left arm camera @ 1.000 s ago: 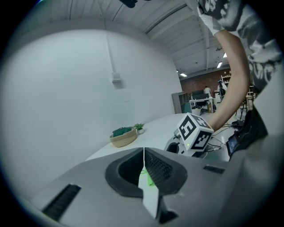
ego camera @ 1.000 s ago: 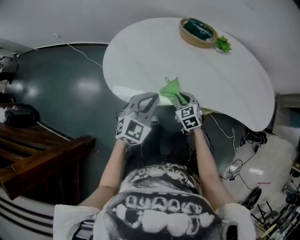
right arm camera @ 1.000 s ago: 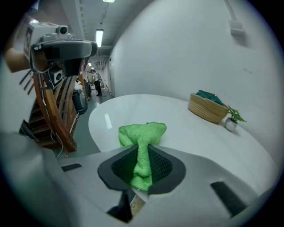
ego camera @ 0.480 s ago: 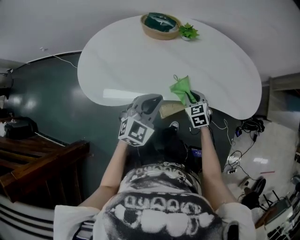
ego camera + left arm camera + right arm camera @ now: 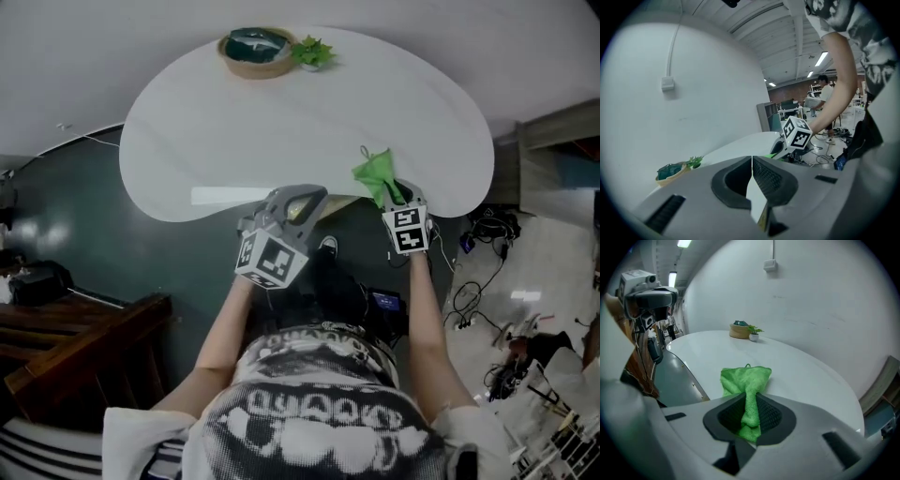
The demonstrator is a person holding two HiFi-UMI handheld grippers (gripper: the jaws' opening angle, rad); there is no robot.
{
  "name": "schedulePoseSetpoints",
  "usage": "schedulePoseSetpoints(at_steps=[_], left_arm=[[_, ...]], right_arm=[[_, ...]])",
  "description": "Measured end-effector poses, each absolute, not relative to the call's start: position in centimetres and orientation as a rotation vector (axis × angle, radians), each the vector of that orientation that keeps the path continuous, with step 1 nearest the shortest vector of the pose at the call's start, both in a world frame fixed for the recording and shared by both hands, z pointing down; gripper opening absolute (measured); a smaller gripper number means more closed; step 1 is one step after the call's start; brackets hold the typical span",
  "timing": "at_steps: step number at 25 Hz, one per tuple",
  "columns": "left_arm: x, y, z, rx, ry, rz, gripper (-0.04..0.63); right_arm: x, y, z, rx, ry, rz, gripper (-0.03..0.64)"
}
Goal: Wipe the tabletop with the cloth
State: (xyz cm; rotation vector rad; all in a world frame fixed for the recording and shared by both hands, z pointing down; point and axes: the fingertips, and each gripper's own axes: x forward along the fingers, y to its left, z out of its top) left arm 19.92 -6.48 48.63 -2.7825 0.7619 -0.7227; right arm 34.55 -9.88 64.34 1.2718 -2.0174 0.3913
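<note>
Tabletop white, rounded and glossy, set against a plain white wall over a dark teal floor that reflects the ceiling lights. At the far edge stands a shallow bowl with dark green contents, and a small green plant just beside it. A wall box with a conduit rising from it is fixed above the table. Cables lie loose on the floor to the right; dark wooden furniture stands to the left. Writing: each gripper carries a marker cube with black-and-white square patterns, and the print on the person's shirt is too distorted to read. Right gripper — jaws clamped on the green cloth, a bunched strip running between the pads, with the free end fanned out over the tabletop near its near edge at the right end. Left gripper — jaws brought together at the tips with nothing between them, held at the near edge of the tabletop, left of the right gripper.
</note>
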Motion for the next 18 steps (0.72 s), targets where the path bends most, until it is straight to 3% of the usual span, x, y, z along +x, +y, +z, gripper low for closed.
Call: schedulePoseSetpoints(at_steps=[18], left_arm=[[29.6,-4.5,48.8,-2.784,0.508,-0.719,0.006]], right_arm=[[54.1,-3.7,64.7,1.549,-1.743,0.474,0.054]])
